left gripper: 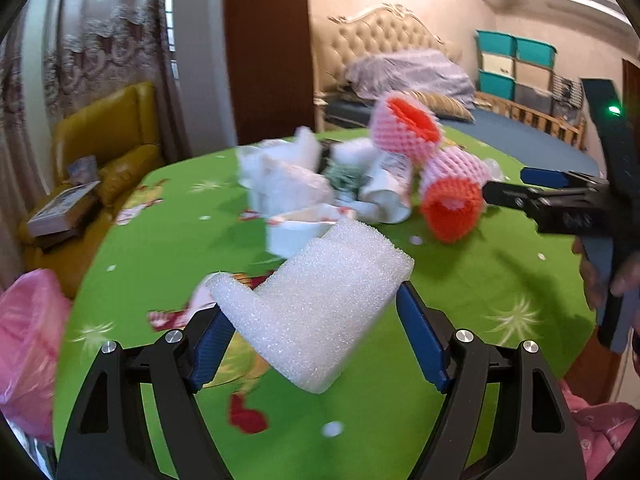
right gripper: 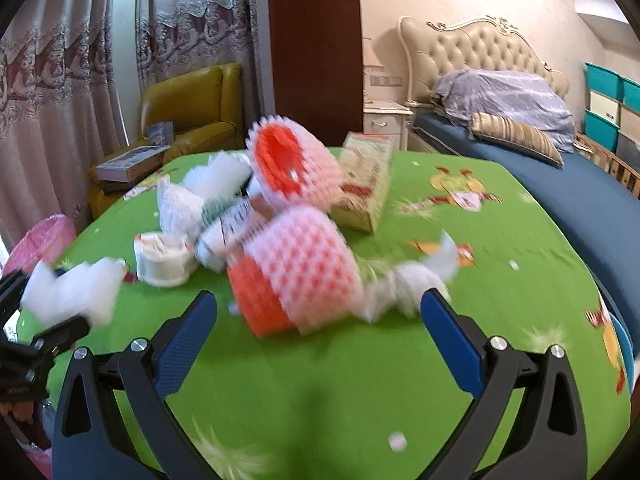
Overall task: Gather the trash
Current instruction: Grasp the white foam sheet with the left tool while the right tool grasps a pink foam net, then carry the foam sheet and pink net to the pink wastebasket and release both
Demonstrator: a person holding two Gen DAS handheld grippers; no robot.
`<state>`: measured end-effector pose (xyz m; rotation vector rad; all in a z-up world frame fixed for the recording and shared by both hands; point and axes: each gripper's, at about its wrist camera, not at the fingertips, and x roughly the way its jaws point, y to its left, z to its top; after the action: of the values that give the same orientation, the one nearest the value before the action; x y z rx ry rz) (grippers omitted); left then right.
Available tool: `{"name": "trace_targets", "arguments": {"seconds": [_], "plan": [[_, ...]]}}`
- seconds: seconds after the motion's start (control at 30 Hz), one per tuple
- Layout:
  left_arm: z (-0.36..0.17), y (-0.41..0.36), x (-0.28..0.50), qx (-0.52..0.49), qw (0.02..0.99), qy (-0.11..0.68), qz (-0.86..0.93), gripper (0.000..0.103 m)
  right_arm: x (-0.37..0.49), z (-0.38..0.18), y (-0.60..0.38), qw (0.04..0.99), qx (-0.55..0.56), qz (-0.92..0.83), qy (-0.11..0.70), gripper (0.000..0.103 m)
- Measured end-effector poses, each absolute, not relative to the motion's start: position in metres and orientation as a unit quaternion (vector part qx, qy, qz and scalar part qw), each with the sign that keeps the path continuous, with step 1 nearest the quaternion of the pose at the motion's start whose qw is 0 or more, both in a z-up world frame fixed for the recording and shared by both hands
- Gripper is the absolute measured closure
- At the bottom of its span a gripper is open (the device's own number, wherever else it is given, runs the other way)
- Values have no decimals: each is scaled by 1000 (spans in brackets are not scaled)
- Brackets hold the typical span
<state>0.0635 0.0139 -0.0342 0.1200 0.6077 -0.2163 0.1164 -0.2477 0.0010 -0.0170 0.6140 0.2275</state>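
Your left gripper (left gripper: 310, 312) has its jaws clamped on a white L-shaped block of packing foam (left gripper: 316, 312), the blue fingers (left gripper: 420, 340) pressing its two sides and the block tilted up above the green cartoon-printed tablecloth (left gripper: 420, 400). Your right gripper (right gripper: 320, 308) has its jaws spread wide with nothing between them; just ahead of that gap, slightly toward the left finger, lies a pink-and-orange foam fruit net sleeve (right gripper: 296, 276) on its side, its orange end facing you. Beyond it and a little higher sits a second pink-and-orange foam net (right gripper: 292, 168), its orange opening turned toward the camera. Left of the right jaws' line is a blurred heap of white crumpled paper and plastic wrappers (right gripper: 188, 196) and a squashed white paper cup (right gripper: 164, 260); past the nets, slightly right, rests a printed cardboard carton (right gripper: 366, 184). Close to your right finger lies a white twisted wrapper (right gripper: 412, 280). From the left wrist view the same pile sits beyond the held foam, and your right gripper (left gripper: 504, 186) reaches in from the right, next to the nearer net. Far to the left of the left jaws, at the table's edge, shows a pink plastic bag (left gripper: 28, 344).
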Motion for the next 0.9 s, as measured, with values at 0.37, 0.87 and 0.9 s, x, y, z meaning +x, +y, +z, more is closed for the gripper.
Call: {"name": "trace_targets", "arguments": {"seconds": [0.37,0.87,0.9], "plan": [[-28,63,43,31,960,275,-52,30,146,2,-218,941,-23,130,313,62],[-16,75,26,18,967,251,-37,29,85,32,-205,949,-43,158,269,86],[-14,78,24,17,968,247,-34,29,81,37,-202,950,-45,164,263,86]]}}
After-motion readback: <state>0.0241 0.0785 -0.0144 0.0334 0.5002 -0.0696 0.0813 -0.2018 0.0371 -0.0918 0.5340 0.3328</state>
